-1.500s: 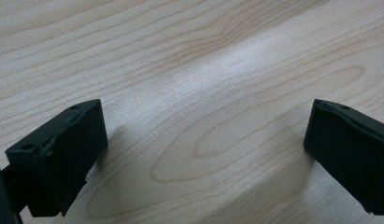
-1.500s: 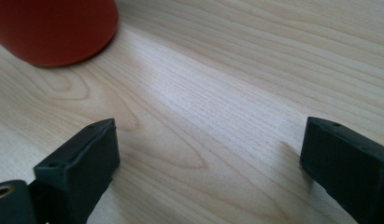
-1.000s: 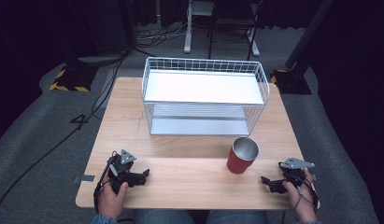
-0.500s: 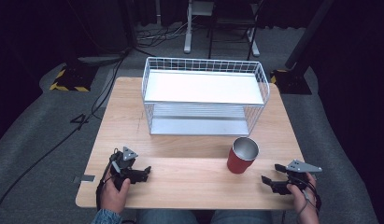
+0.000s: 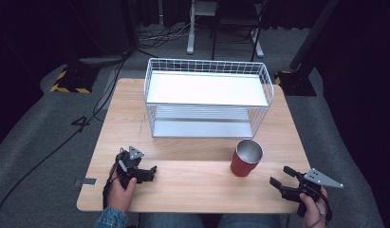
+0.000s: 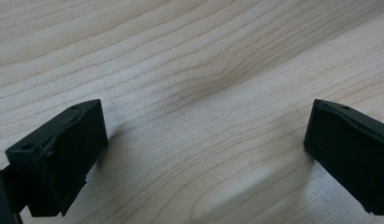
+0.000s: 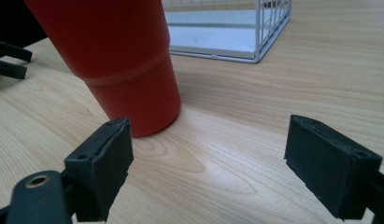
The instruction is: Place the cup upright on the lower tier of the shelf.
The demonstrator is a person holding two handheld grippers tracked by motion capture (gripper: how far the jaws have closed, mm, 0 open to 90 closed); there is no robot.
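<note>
A red cup [image 5: 246, 160] with a silver inside stands upright on the wooden table [image 5: 192, 185], right of centre. My right gripper [image 5: 279, 175] rests near the front right corner, a short way right of the cup, jaws open and pointing left. In the right gripper view the right gripper [image 7: 208, 163] holds nothing, and the cup [image 7: 115, 60] stands just beyond its left jaw, not touching it. My left gripper [image 5: 152, 173] lies at the front left, open. In the left gripper view the left gripper [image 6: 203, 154] has only bare wood between its jaws.
A white wire rack [image 5: 209, 97] with two shelves stands at the back middle of the table; its lower shelf [image 7: 227, 35] shows past the cup. The left gripper [image 7: 7, 58] appears far off at the left edge of the right gripper view. Dark floor and cables surround the table.
Both hands have shifted only slightly; the left gripper crept a little to the right. The cup and rack have not moved.
</note>
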